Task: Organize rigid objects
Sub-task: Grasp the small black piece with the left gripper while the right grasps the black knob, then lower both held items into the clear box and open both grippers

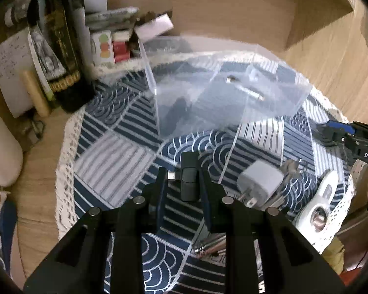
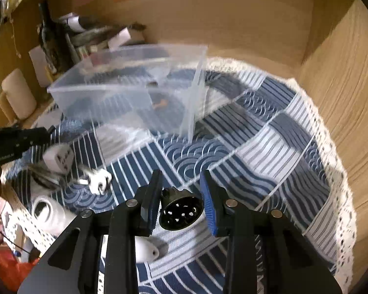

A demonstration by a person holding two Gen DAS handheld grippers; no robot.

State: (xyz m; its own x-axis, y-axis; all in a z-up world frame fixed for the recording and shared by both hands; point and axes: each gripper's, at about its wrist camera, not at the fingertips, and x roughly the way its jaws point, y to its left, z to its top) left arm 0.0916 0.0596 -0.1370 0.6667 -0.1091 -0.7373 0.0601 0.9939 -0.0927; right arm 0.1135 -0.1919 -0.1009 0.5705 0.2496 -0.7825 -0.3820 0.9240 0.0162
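Observation:
A clear plastic box stands on the blue patterned cloth; it also shows in the right wrist view with small items inside. My left gripper is shut on a black USB-style stick above the cloth. My right gripper is shut on a black round multi-pin connector. A white wall charger and a white oval gadget lie to the right of my left gripper.
A dark bottle, boxes and papers crowd the back left. A white plug adapter and small white plug lie left of my right gripper. Wooden walls enclose the right side.

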